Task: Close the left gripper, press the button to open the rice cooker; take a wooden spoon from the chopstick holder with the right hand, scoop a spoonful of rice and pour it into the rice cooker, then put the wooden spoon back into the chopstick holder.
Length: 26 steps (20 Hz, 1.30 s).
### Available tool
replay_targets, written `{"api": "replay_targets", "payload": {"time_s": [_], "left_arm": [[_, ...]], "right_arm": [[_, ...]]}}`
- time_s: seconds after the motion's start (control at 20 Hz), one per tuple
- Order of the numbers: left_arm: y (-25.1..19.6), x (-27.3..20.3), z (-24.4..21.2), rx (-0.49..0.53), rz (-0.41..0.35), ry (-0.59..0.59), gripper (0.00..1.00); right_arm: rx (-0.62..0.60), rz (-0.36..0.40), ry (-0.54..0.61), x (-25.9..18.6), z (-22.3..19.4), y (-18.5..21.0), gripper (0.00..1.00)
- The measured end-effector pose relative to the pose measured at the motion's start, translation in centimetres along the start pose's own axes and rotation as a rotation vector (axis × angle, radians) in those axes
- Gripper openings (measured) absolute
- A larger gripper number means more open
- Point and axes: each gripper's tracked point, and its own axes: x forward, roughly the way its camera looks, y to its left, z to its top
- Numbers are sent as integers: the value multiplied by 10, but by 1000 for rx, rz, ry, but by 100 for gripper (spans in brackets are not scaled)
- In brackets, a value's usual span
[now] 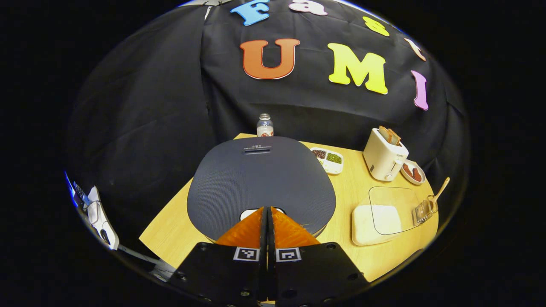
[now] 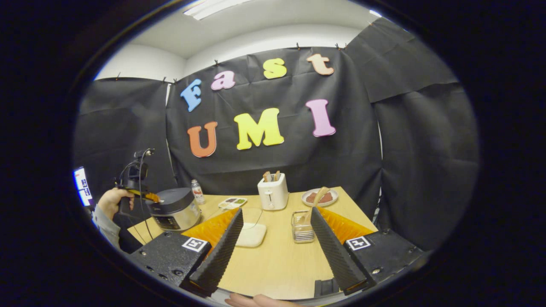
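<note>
In the left gripper view I see my left gripper (image 1: 267,209) with its two fingers pressed together, nothing between them, their tips over the pale button (image 1: 247,212) at the near edge of the rice cooker's (image 1: 261,179) dark lid, which lies flat and closed. I cannot tell whether the tips touch the button. Off to the right on the table (image 1: 349,192) sits a white rice container (image 1: 375,219) with a clear lid, and just beyond it the chopstick holder (image 1: 424,209) with the wooden spoon (image 1: 440,188) standing in it. A toaster (image 1: 384,157) stands farther back.

In the right gripper view my right gripper (image 2: 276,215) is spread wide and empty above the table's near side. Between its fingers I see the chopstick holder (image 2: 302,226), spoon handle (image 2: 318,197) leaning up out of it. At far left a hand (image 2: 111,200) holds the other gripper over the rice cooker (image 2: 175,208).
</note>
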Motion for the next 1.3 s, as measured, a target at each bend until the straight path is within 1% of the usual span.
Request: {"api": "replay_targets", "payload": {"time_s": [0.1, 0.15, 0.2, 0.3, 0.4, 0.45, 0.5, 0.55, 0.6, 0.65, 0.7, 0.75, 0.8, 0.85, 0.9, 0.95, 1.0, 1.05, 1.1, 1.15, 1.2, 1.25, 1.3], "left_arm": [[-1, -3, 7, 15, -4, -24, 0], [-1, -5, 11, 17, -17, -48, 0], [-1, -12, 23, -5, -22, -82, 0], [5, -33, 58, -52, -18, -219, 0], [11, -66, 90, -75, -6, -338, 2], [3, -86, 91, -87, -27, -358, 0], [-6, -103, 96, -86, -54, -384, 24], [-8, -121, 102, -68, -53, -427, 49], [-5, -133, 103, -48, -37, -467, 73], [-4, -147, 108, -23, -17, -497, 98], [-8, -158, 109, -2, -9, -519, 97], [-12, -166, 105, 10, -10, -530, 97], [-19, -172, 99, 19, -27, -529, 97], [-24, -181, 90, 21, -44, -531, 97], [-30, -190, 81, 27, -66, -535, 97], [-37, -198, 72, 36, -89, -544, 97], [-42, -205, 63, 46, -105, -556, 97], [-46, -212, 53, 58, -116, -568, 97], [-48, -217, 43, 69, -122, -593, 97], [-51, -222, 34, 73, -126, -618, 97], [-55, -222, 22, 76, -132, -621, 96], [-63, -221, 3, 79, -152, -600, 96], [-70, -221, -13, 78, -168, -587, 96]], "right_arm": [[-7, -5, 8, 1, -3, -7, 100], [-12, -18, 11, 3, -5, -13, 96], [-16, -31, 12, 4, -6, -20, 100], [-11, -57, 17, 9, -11, -30, 100], [1, -75, 32, 15, -18, -38, 100], [10, -80, 38, 19, -21, -40, 100], [19, -86, 44, 22, -24, -42, 96], [26, -89, 50, 26, -28, -43, 97], [32, -88, 54, 30, -30, -43, 97], [35, -86, 58, 35, -32, -43, 100], [34, -81, 60, 38, -33, -42, 97], [26, -78, 54, 41, -34, -42, 100], [6, -77, 50, 45, -34, -42, 97], [-15, -81, 47, 50, -35, -43, 100], [-28, -87, 39, 54, -35, -47, 100], [-34, -94, 35, 58, -35, -51, 96], [-31, -106, 31, 63, -35, -56, 97], [-30, -116, 17, 70, -33, -62, 100], [-36, -131, 3, 76, -30, -67, 97], [-55, -147, -21, 84, -26, -73, 100], [-76, -166, -36, 93, -23, -78, 100], [-94, -171, -37, 103, -24, -81, 100], [-106, -173, -21, 115, -28, -83, 100]]}}
